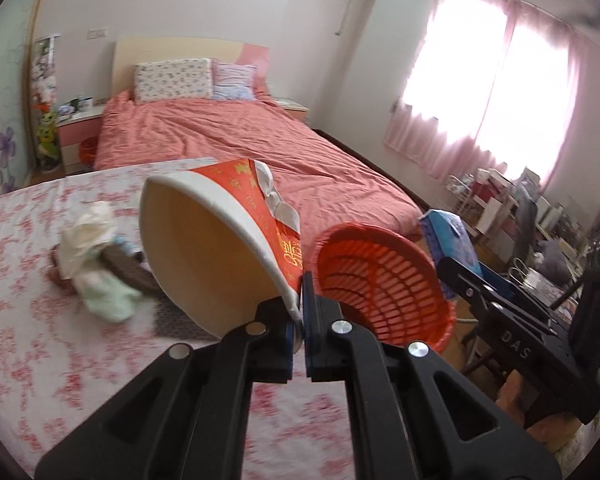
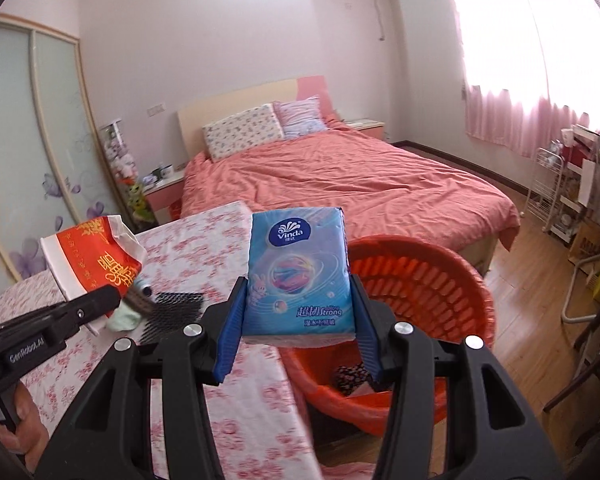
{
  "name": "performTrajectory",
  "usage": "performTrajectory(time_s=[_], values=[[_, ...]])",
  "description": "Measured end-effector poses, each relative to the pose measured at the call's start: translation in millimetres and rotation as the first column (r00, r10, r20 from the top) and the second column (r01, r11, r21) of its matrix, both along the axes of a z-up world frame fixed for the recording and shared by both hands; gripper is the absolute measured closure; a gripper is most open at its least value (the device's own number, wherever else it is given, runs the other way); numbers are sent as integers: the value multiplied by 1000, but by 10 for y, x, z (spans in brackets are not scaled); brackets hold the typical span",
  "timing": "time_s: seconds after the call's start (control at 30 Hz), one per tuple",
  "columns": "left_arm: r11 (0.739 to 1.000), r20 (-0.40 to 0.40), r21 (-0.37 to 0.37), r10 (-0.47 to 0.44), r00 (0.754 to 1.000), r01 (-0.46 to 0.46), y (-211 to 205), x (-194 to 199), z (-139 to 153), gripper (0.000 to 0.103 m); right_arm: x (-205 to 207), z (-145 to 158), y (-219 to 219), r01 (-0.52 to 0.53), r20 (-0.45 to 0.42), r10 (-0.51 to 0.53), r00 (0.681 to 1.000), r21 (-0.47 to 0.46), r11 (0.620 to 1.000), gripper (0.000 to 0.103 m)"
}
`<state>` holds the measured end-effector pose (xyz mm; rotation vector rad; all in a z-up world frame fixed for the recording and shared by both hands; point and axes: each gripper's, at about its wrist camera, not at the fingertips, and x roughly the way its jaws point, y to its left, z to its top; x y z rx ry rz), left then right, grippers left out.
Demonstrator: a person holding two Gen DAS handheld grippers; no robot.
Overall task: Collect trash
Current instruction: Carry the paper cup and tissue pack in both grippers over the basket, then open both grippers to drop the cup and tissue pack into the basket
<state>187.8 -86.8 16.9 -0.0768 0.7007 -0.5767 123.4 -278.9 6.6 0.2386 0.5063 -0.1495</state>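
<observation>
Step in hand: carry to the bin, both grippers loaded. Left gripper (image 1: 300,322) is clamped tight on the rim of a red-and-white paper cup (image 1: 216,248), wall pinched between the pads, cup tipped with its mouth toward the camera. Right gripper (image 2: 298,330) holds a blue tissue pack (image 2: 300,272) upright across its width, jaws about half spread with both pads against the pack's sides.

Orange basket (image 2: 432,280) sits on the floor just off the edge of the table (image 1: 32,320) with the floral cloth. It already has some dark scrap in the bottom. From the right wrist view the pack hangs roughly over the near rim; cup looks short of it, above the table edge.

Next move, my read: bring each load over the basket mouth, then let go. Cup has further to go.

Left on the table: crumpled tissue (image 1: 92,256) and a dark mesh piece (image 2: 172,312).
</observation>
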Motion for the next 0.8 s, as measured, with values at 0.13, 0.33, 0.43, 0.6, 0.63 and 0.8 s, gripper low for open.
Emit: performTrajectory(time_s=[0.13, 0.33, 0.43, 0.6, 0.63, 0.8], values=[[996, -10, -9, -83, 996, 83, -457, -7, -57, 98, -17, -43, -281, 50, -2, -50, 999, 36, 998, 53], [983, -27, -5, -183, 983, 183, -1050, 62, -192, 98, 89, -151, -669, 99, -12, -98, 995, 96, 990, 53], [978, -38, 3, -210, 977, 211, -1292, 141, -278, 98, 164, -207, -809, 119, -17, -117, 993, 113, 986, 53], [974, -75, 25, -224, 972, 226, -1589, 331, -490, 96, 295, -333, -978, 136, -39, -132, 991, 148, 980, 52], [975, -81, 35, -217, 973, 221, -1613, 368, -537, 92, 310, -358, -1002, 137, -45, -131, 990, 157, 978, 52], [980, -117, 56, -181, 976, 189, -1572, 512, -715, 68, 384, -487, -1080, 133, -77, -121, 990, 185, 974, 46]])
